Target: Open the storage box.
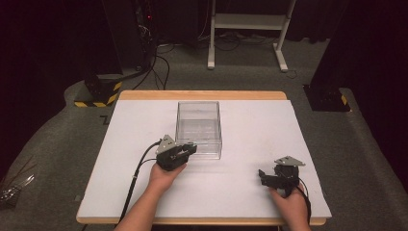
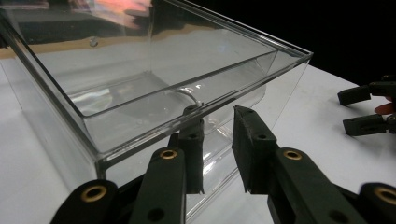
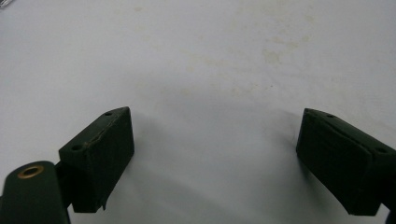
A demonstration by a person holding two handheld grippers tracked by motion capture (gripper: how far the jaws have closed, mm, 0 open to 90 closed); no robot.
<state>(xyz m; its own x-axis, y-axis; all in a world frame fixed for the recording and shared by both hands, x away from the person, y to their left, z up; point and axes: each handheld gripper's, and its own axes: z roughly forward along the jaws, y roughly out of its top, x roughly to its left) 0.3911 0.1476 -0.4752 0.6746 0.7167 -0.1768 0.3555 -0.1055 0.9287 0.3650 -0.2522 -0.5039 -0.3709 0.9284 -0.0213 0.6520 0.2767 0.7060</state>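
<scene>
A clear plastic box (image 1: 198, 127) sits mid-table. The left gripper (image 2: 218, 140) straddles its near wall, jaws narrowed but seemingly not yet pinching. The right gripper (image 1: 269, 179), beside the box, gapes empty. Thin slick wall could slip.

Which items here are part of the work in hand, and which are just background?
In use:
- clear box
- left tongs, straddling the box's near wall
- right tongs, open over the white table

Background:
- white frame
- cables on the floor
</scene>
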